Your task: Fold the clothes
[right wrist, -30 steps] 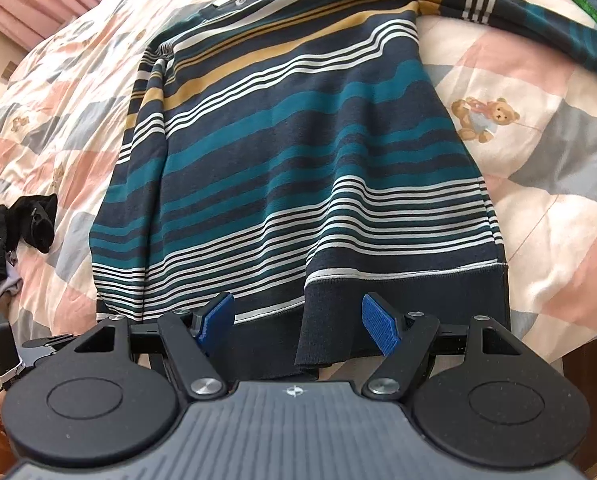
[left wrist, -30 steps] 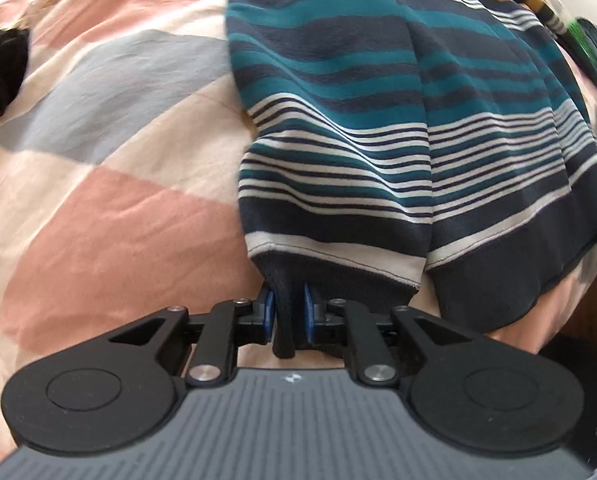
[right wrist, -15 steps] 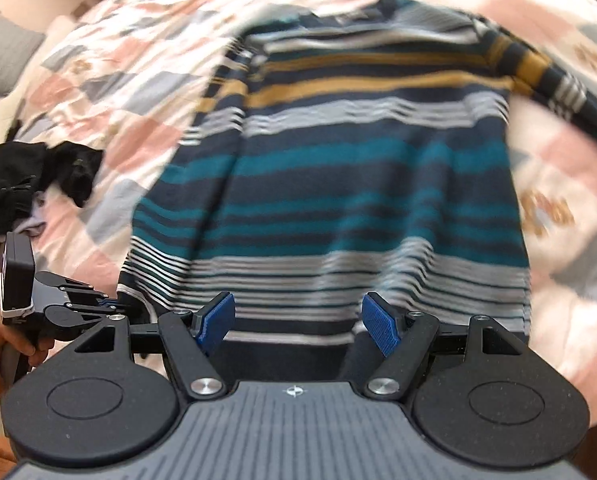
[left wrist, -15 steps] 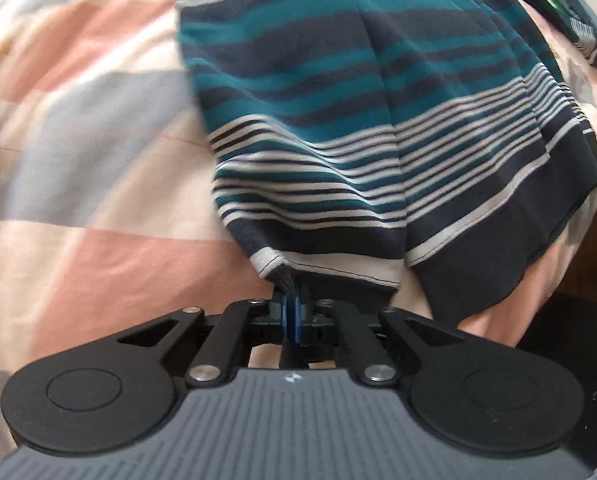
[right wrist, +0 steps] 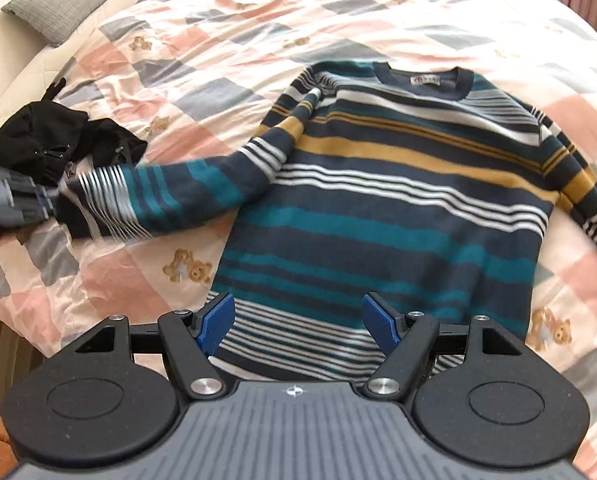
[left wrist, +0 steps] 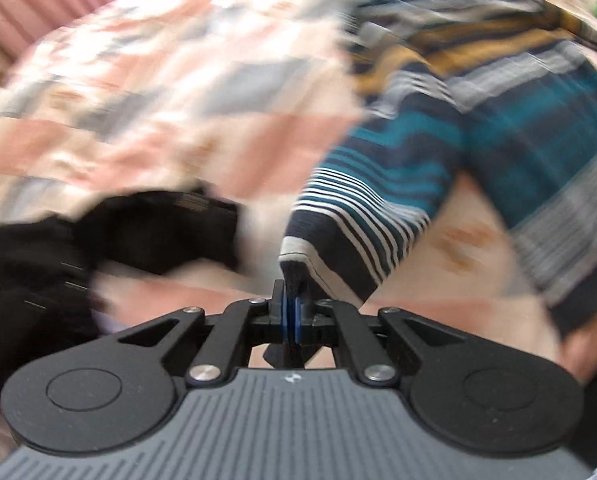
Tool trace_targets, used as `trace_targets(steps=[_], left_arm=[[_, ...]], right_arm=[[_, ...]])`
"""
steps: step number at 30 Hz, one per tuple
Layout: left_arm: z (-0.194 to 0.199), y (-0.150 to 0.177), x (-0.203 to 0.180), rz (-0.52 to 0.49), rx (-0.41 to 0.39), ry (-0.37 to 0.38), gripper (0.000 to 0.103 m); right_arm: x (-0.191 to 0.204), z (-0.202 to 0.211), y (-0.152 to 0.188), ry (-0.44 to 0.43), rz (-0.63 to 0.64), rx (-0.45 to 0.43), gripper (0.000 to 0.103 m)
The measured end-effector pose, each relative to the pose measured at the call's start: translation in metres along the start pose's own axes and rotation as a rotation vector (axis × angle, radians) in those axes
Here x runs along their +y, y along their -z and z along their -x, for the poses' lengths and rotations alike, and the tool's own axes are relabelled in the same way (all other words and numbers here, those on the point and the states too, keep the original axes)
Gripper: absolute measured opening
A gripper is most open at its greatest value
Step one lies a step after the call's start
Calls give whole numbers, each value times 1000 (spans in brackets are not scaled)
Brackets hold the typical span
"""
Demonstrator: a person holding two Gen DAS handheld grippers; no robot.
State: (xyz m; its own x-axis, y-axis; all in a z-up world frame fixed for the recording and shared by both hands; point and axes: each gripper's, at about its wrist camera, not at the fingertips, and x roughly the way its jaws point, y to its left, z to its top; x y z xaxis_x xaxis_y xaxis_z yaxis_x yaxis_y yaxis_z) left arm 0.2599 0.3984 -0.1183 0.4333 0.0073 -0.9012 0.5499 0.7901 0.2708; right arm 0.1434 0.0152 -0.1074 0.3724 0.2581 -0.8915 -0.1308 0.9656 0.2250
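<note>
We can read no words or numbers anywhere. The sweater (right wrist: 382,208) carries a small sewn label (right wrist: 425,79) inside its neckband, with reddish marks too small to make out. A small round emblem (right wrist: 294,391) sits on the grey body behind the right tongs; it spells nothing.

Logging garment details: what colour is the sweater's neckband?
Dark navy, on the striped knit sweater's neckband; the right wrist view shows it best.
</note>
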Motion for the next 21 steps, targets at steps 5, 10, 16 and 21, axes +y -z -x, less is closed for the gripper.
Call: trace_targets(steps=[5, 10, 16, 21], left_arm=[[6, -33, 80, 50, -43, -208, 1], [-37, -44, 120, 58, 39, -321, 2], [-114, -15, 109, 102, 267, -322, 8], [-75, 20, 80, 301, 231, -189, 19]], right_arm=[[-9, 5, 0, 20, -32, -12, 73], [-33, 8, 15, 66, -126, -5, 73], [-80, 9, 50, 129, -278, 33, 74], [-135, 30, 103, 158, -472, 35, 75]])
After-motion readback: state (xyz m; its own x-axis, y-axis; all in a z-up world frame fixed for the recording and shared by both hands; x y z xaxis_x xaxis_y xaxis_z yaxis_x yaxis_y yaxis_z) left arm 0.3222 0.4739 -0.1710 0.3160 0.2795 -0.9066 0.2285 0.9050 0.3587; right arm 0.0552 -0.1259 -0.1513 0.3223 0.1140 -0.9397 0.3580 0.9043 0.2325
